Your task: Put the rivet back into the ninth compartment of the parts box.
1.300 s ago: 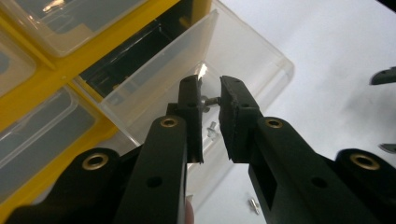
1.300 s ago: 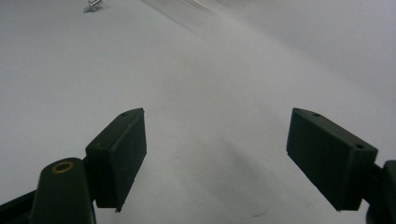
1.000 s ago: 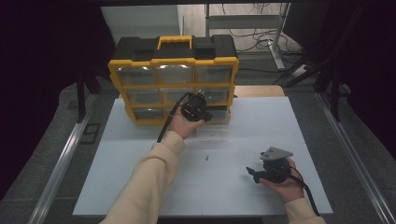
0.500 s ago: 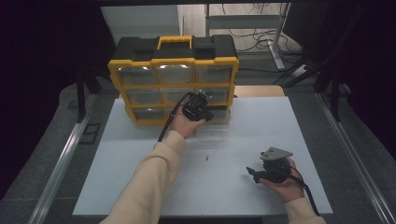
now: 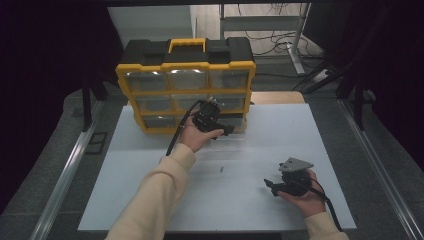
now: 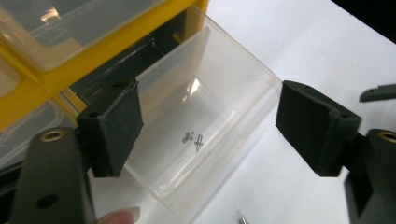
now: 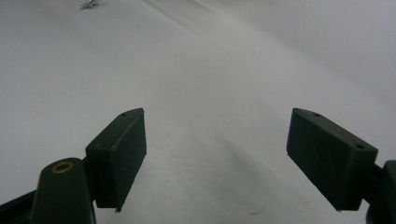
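A yellow and black organizer case stands upright at the back of the white table. A clear plastic drawer is pulled out of its bottom row, with two small screws lying in it. My left gripper hovers over that drawer. Its jaws have just been opening and stand wide, with nothing pressed between the pads. My right gripper rests low over the table at the front right, open and empty.
One loose screw lies on the table between the two hands, and the right gripper view has a screw at its top left. Another screw lies just in front of the drawer. Dark floor and metal rails flank the table.
In the high view the left hand stays at the organizer's bottom row with barely a shift. The right hand has not moved.
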